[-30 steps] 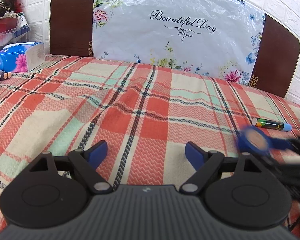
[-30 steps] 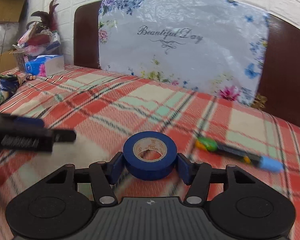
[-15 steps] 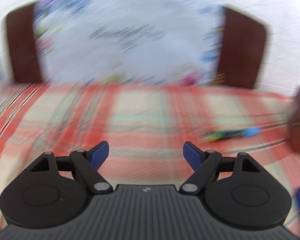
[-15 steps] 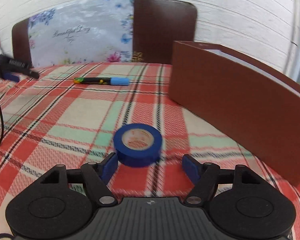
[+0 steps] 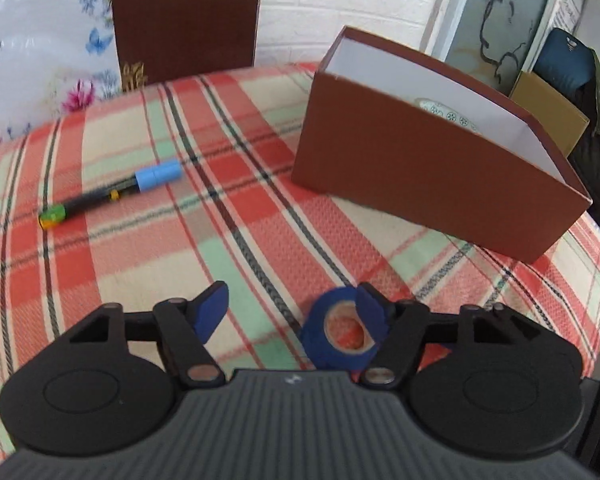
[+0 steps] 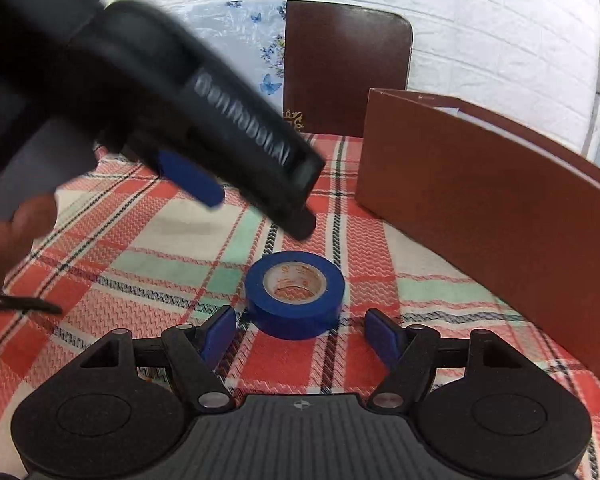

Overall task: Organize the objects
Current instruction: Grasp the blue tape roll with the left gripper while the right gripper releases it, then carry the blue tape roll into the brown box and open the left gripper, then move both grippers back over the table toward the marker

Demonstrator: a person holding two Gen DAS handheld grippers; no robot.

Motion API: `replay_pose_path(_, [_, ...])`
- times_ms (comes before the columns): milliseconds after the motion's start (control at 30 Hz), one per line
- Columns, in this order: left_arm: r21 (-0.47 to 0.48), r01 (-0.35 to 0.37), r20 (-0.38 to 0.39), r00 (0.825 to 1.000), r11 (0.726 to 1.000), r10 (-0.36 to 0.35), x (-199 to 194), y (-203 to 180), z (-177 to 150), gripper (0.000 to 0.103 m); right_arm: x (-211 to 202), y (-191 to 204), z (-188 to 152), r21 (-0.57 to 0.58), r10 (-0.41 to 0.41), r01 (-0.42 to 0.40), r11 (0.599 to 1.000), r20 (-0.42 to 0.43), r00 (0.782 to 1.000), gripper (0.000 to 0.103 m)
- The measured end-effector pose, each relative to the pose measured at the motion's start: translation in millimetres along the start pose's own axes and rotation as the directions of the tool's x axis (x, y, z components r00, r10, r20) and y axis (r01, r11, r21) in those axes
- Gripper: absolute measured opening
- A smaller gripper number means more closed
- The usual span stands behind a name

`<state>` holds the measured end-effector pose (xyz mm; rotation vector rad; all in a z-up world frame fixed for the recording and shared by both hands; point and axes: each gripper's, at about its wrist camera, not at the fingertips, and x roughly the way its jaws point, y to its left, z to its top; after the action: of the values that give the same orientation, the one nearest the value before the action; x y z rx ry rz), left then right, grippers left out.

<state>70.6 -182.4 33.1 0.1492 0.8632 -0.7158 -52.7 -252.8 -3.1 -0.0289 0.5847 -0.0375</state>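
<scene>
On the plaid bed [image 6: 148,240], tape [image 6: 295,294] lies flat just ahead of the released right gripper [image 6: 300,336], near the box [image 6: 480,196]; left gripper [image 5: 292,310] is released too.

Both wrist views sit low and close over the checked blanket [image 5: 260,208], facing the far wall. They share the tape roll [image 6: 295,294], the brown box [image 5: 428,176] and the headboard [image 6: 346,68].
</scene>
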Motion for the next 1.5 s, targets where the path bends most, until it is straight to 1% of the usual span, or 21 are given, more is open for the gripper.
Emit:
replay_pose_path(100, [-0.042, 0.045, -0.049, 0.998, 0.998, -0.047, 4.8, 4.5, -4.0, 0.065, 5.0, -2.5, 2.5, 0.025, 0.023, -0.023, 0.999, -0.003, 1.0, 0.069])
replay_pose_path(167, [-0.036, 0.054, -0.074, 0.996, 0.998, -0.057, 5.8, -0.1, -8.8, 0.061, 8.2, -1.8, 4.4, 0.032, 0.032, -0.032, 0.999, 0.0, 0.999, 0.069])
replay_pose_path(200, [-0.029, 0.054, -0.09, 0.994, 0.998, -0.056, 8.9, -2.0, -10.7, 0.056, 9.7, -1.1, 5.1, 0.033, 0.035, -0.035, 0.999, 0.002, 0.999, 0.068])
replay_pose_path(233, [-0.028, 0.058, -0.101, 0.993, 0.998, -0.06, 12.7, -2.7, -11.6, 0.055, 10.9, -0.5, 5.9, 0.03, 0.039, -0.039, 0.999, 0.004, 0.999, 0.061])
replay_pose_path(267, [-0.038, 0.068, -0.097, 0.993, 0.997, -0.072, 13.2, -1.6, -11.1, 0.048, 12.2, 0.7, 6.7, 0.024, 0.038, -0.038, 0.999, 0.003, 0.999, 0.058])
replay_pose_path(300, [-0.054, 0.088, -0.096, 0.991, 0.995, -0.093, 13.6, -0.1, -9.5, 0.029, 12.2, 1.1, 7.1, 0.021, 0.024, -0.024, 0.999, 0.006, 1.0, 0.055])
replay_pose_path(367, [-0.047, 0.07, -0.095, 0.993, 0.996, -0.074, 10.8, -2.8, -3.9, 0.021, 10.4, 0.4, 7.4, 0.025, 0.026, -0.026, 0.999, 0.018, 0.999, 0.055])
replay_pose_path(433, [-0.009, 0.072, -0.06, 0.996, 0.997, -0.072, 0.3, -11.6, 4.5, 0.021, 3.7, 0.4, 9.3, 0.026, 0.014, -0.016, 1.0, 0.056, 0.998, 0.055])
replay_pose_path(500, [0.048, 0.076, -0.006, 0.997, 0.996, -0.076, -12.4, -25.0, 15.4, 0.021, -7.9, 2.7, 13.3, -0.003, -0.044, 0.045, 0.999, 0.138, 0.989, 0.055])
replay_pose_path(533, [0.076, 0.078, 0.026, 0.996, 0.994, -0.08, -18.8, -32.3, 21.3, 0.021, -13.7, 3.3, 16.2, -0.018, -0.078, 0.083, 0.996, 0.183, 0.98, 0.055])
replay_pose_path(633, [0.148, 0.094, 0.113, 0.987, 0.984, -0.112, -33.3, -53.9, 41.6, 0.022, -28.7, -3.1, 27.3, -0.025, -0.17, 0.186, 0.982, 0.301, 0.938, 0.055])
replay_pose_path(700, [0.179, 0.11, 0.15, 0.979, 0.978, -0.137, -37.2, -67.1, 55.8, 0.022, -35.1, -14.0, 35.1, -0.01, -0.219, 0.238, 0.971, 0.353, 0.909, 0.055])
replay_pose_path(733, [0.188, 0.119, 0.16, 0.976, 0.975, -0.15, -36.7, -73.0, 62.8, 0.022, -36.4, -20.2, 38.6, -0.001, -0.24, 0.258, 0.966, 0.366, 0.899, 0.055])
replay_pose_path(833, [0.21, 0.149, 0.171, 0.967, 0.966, -0.187, -26.5, -92.0, 81.4, 0.022, -36.8, -43.5, 47.4, 0.036, -0.293, 0.303, 0.952, 0.376, 0.879, 0.055])
replay_pose_path(967, [0.235, 0.176, 0.162, 0.963, 0.956, -0.218, -5.7, -121.1, 96.6, 0.022, -38.7, -71.7, 50.8, 0.088, -0.355, 0.347, 0.934, 0.361, 0.862, 0.055])
replay_pose_path(1167, [0.273, 0.21, 0.114, 0.962, 0.939, -0.248, 23.4, -157.6, 106.3, 0.022, -38.5, -107.0, 42.2, 0.162, -0.421, 0.389, 0.907, 0.309, 0.853, 0.055])
replay_pose_path(1200, [0.279, 0.209, 0.106, 0.963, 0.937, -0.247, 27.2, -163.2, 107.5, 0.026, -41.0, -113.3, 39.3, 0.172, -0.429, 0.394, 0.903, 0.299, 0.852, 0.055])
replay_pose_path(1233, [0.287, 0.207, 0.1, 0.964, 0.935, -0.245, 29.5, -166.3, 107.4, 0.026, -40.4, -117.7, 38.4, 0.18, -0.436, 0.399, 0.899, 0.291, 0.851, 0.055])
replay_pose_path(1333, [0.297, 0.168, 0.086, 0.976, 0.94, -0.201, 38.6, -173.3, 104.7, 0.031, -42.9, -126.3, 32.6, 0.198, -0.457, 0.415, 0.888, 0.278, 0.845, 0.063])
replay_pose_path(1400, [0.288, 0.161, 0.078, 0.979, 0.944, -0.191, 39.1, -170.6, 102.0, 0.036, -48.8, -128.8, 27.5, 0.21, -0.457, 0.41, 0.888, 0.281, 0.844, 0.063])
replay_pose_path(1500, [0.281, 0.13, 0.096, 0.982, 0.951, -0.163, 31.6, -163.1, 98.7, 0.038, -55.3, -124.2, 21.4, 0.23, -0.457, 0.402, 0.886, 0.295, 0.839, 0.063])
